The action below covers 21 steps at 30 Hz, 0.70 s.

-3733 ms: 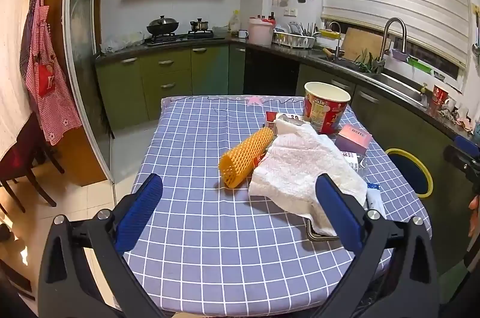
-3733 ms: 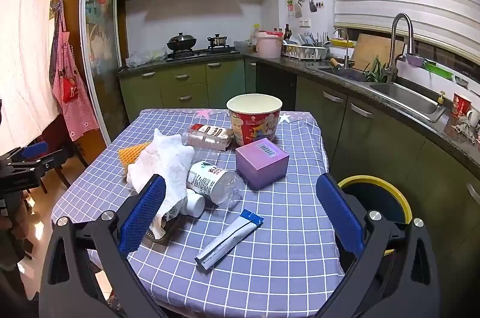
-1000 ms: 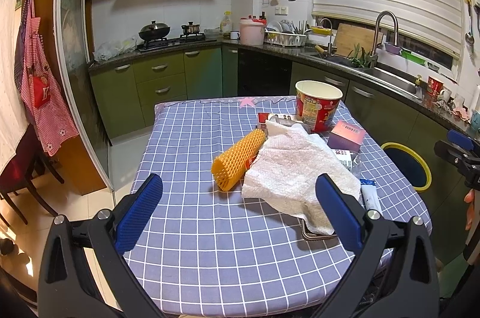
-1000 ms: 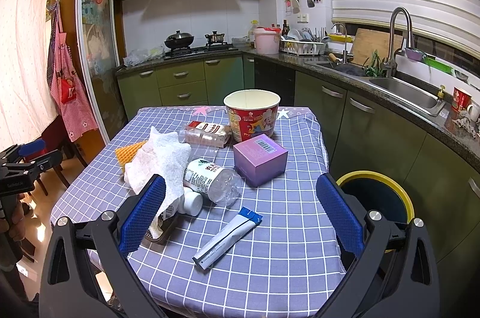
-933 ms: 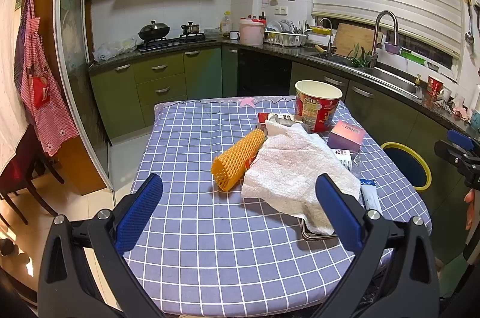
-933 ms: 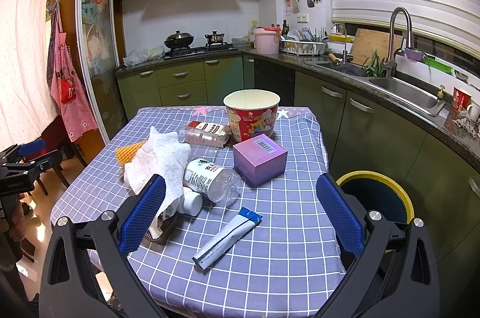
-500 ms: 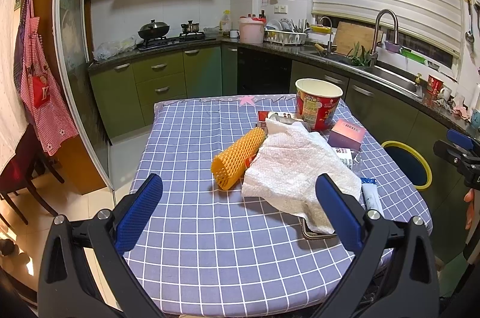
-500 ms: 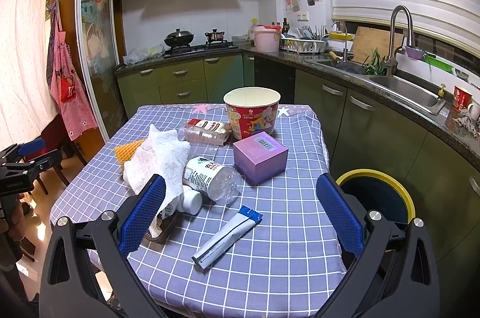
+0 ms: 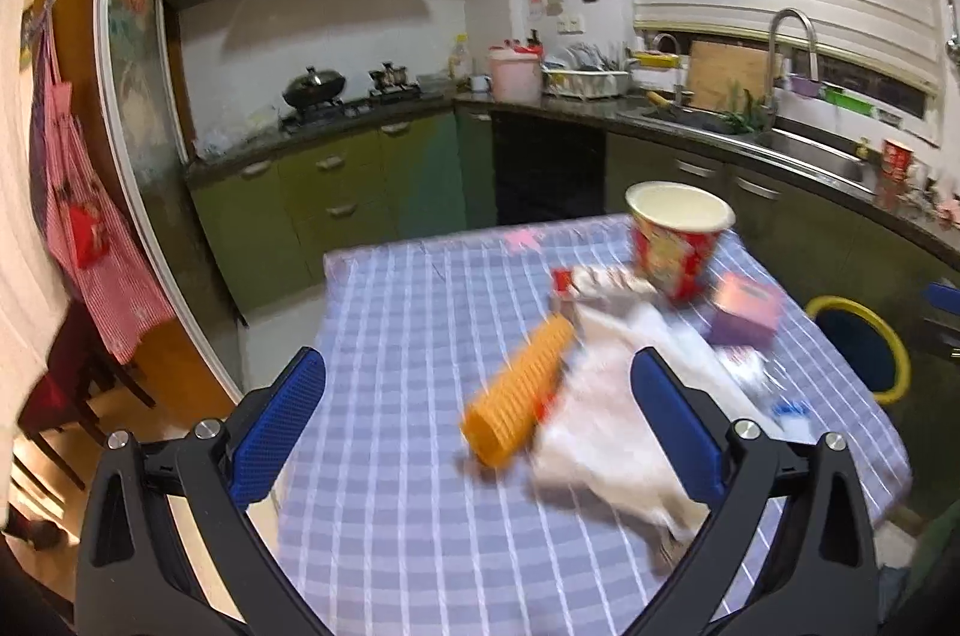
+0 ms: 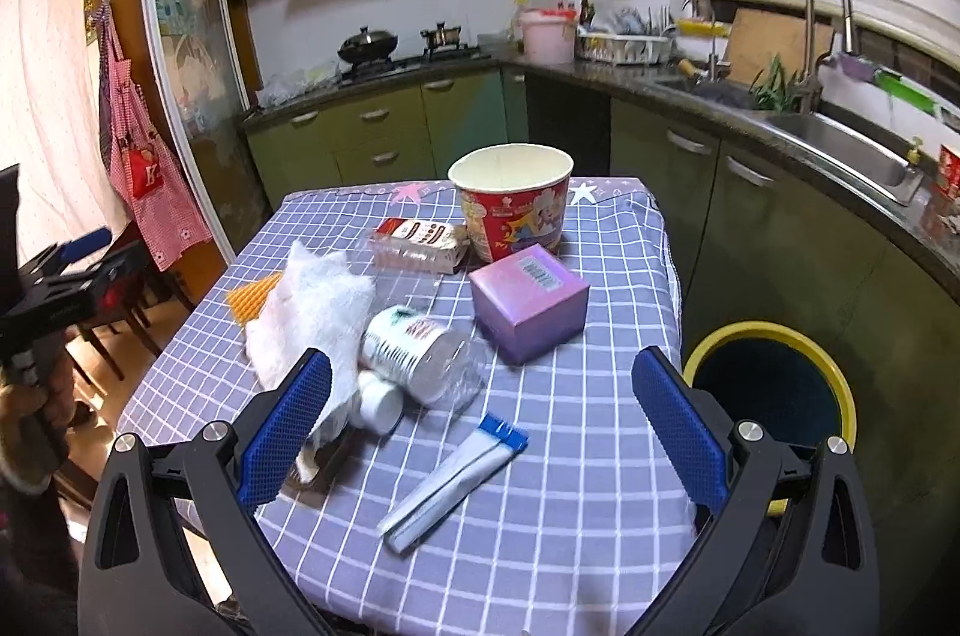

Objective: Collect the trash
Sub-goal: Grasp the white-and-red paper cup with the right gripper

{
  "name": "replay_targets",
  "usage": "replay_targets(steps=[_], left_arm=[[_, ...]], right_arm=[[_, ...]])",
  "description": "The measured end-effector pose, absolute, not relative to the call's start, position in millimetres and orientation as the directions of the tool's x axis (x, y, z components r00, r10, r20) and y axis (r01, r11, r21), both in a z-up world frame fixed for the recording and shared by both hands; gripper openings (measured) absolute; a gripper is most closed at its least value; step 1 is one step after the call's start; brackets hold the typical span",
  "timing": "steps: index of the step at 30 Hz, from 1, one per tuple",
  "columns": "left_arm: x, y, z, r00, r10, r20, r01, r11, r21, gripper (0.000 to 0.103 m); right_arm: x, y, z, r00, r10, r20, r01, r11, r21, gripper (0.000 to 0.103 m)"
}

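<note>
On the checked tablecloth (image 10: 600, 456) of the kitchen table, the trash lies in one loose cluster, with the yellow-rimmed bin (image 10: 774, 336) on the floor just beside the table's right edge.

Items and expected handling:
- Squeezed tube (image 10: 456, 474): nearest the right gripper, lying flat and apart from the rest. Probably light and soft; take it across the flattened body, not the blue end.
- Clear plastic bottle (image 10: 414, 354): on its side, touching the white cap (image 10: 378, 405). Likely light, smooth and prone to roll; grip across the labelled middle.
- Purple box (image 10: 528, 300): stiff card, likely near empty. It looks wide for the jaws; take it across its narrower faces.
- Paper bucket (image 10: 510, 198): upright behind the box. Thin-walled and easily crushed; pinch the rim.
- White crumpled paper (image 10: 312, 312): soft, compressible, partly covering a dark flat item whose nature cannot be told. Any bunched fold will serve.
- Orange mesh roll (image 9: 519, 399): touching the paper on its left side. Springy; grip mid-length.

Gripper state:
- Right gripper (image 10: 480, 414): jaws spread fully, holding nothing, touching nothing, poised above the near table edge over the tube.
- Left gripper (image 9: 477, 414): jaws equally wide, empty, clear of the cloth, facing the mesh roll. This view is motion-blurred.
</note>
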<state>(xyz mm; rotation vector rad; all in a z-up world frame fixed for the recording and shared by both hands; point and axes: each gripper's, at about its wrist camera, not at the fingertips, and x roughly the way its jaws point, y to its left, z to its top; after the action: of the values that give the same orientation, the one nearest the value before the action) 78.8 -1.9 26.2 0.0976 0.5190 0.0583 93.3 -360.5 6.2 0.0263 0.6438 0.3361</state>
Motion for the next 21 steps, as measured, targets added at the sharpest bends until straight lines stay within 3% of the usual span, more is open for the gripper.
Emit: replay_targets(steps=[9,16,17,21], left_arm=[[231,30,4,0.789,0.096,-0.607,-0.073,0.995,0.062,0.097],[314,55,-47,0.715,0.102,-0.691,-0.119,0.993,0.023,0.097],[315,57,-52,0.710,0.099,-0.697,-0.121,0.992,0.018,0.097],[318,63,-66,0.703,0.077,-0.707,-0.110,0.994,0.000,0.097]], right_arm=[[242,-359,51,0.623,0.283,-0.729,-0.305,0.946,0.107,0.099],[390,-355,27,0.396,0.272,-0.877,-0.192,0.959,0.210,0.099],[411,-355,18,0.369,0.249,-0.895,-0.164,0.966,0.201,0.097],[466,-356,-13,0.272,0.186,-0.944,-0.092,0.982,0.166,0.074]])
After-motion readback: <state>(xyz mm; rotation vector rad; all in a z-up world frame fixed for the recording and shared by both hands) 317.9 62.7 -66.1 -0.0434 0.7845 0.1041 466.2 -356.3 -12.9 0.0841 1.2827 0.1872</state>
